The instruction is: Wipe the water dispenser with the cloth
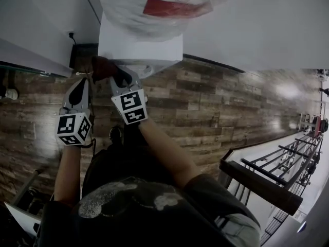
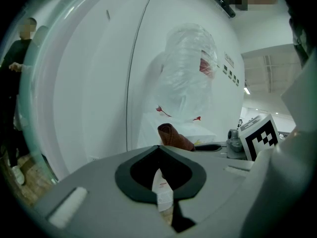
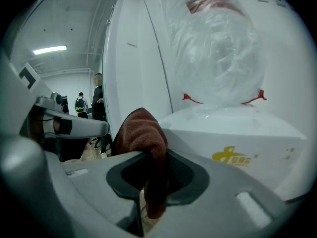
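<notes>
The white water dispenser stands against the wall, and a plastic bag covers the bottle on top of it. My right gripper is shut on a brown cloth, which it holds at the dispenser's lower front left. In the right gripper view the cloth bulges above the right gripper, beside the dispenser's top. Just left of it, my left gripper is shut on a small white printed tag. I cannot tell whether the tag is joined to the cloth.
The floor is wood-patterned, and a wall socket sits left of the dispenser. A dark railing and ledge run along the right. People stand far off. A shoe rests below the grippers.
</notes>
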